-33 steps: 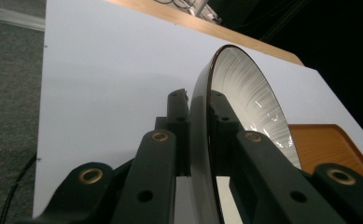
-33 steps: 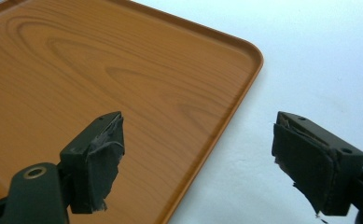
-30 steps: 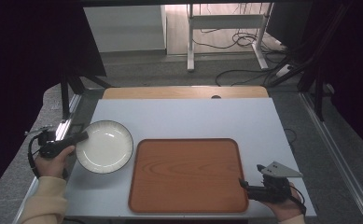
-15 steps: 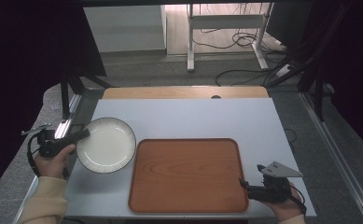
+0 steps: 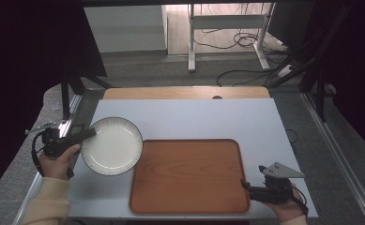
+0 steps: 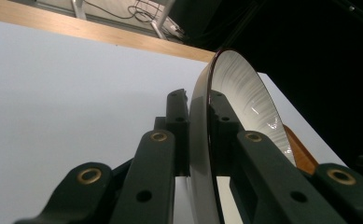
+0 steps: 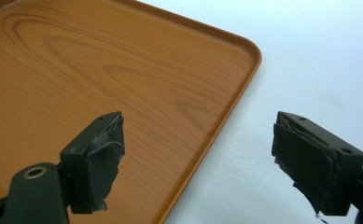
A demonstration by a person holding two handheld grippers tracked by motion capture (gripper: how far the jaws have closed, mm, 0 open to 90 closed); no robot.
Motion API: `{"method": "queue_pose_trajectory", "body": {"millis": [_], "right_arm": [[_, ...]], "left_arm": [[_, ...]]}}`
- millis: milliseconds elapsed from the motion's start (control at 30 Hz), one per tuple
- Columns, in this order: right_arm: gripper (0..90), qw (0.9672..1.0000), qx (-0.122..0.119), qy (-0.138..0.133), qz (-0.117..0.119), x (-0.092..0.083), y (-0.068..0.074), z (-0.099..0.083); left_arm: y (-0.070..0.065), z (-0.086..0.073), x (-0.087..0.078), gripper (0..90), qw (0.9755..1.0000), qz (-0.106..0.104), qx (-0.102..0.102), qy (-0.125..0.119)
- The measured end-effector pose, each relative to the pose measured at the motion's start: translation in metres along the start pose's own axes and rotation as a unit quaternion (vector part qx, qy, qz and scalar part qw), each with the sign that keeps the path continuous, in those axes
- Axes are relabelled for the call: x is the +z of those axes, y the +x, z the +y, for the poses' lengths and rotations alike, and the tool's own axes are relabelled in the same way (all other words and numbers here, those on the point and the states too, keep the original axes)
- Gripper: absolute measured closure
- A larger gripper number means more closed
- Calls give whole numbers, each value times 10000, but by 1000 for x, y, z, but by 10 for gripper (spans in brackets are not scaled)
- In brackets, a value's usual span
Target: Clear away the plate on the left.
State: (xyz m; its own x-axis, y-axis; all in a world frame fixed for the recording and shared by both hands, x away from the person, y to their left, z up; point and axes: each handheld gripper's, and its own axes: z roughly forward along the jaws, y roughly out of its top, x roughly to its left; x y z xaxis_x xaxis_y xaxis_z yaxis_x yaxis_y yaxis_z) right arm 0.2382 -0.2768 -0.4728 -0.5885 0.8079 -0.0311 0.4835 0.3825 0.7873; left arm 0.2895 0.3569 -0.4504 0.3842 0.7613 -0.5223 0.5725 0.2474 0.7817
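The left gripper (image 5: 84, 136) clamps the rim of the white plate (image 5: 112, 146) near the table's (image 5: 194, 117) left edge, beside the wooden tray (image 5: 189, 176). The right gripper (image 5: 246, 186) rests wide apart and empty at the tray's near right corner.

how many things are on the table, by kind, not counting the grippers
plate: 1, white, clamped at its rim in the left gripper
tray: 1, wooden, bare, flat on the table
total: 2
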Motion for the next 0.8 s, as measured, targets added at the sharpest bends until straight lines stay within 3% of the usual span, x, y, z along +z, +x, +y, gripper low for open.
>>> {"method": "queue_pose_trajectory", "body": {"millis": [400,800], "right_arm": [[178,10000,-2,14,-2,0,0,0],[180,10000,2,-23,-43,-1,-1,0]], "left_arm": [[-10,-2,8,817,9999,-81,96,75],[-21,-4,19,815,9994,-293,116,168]]}}
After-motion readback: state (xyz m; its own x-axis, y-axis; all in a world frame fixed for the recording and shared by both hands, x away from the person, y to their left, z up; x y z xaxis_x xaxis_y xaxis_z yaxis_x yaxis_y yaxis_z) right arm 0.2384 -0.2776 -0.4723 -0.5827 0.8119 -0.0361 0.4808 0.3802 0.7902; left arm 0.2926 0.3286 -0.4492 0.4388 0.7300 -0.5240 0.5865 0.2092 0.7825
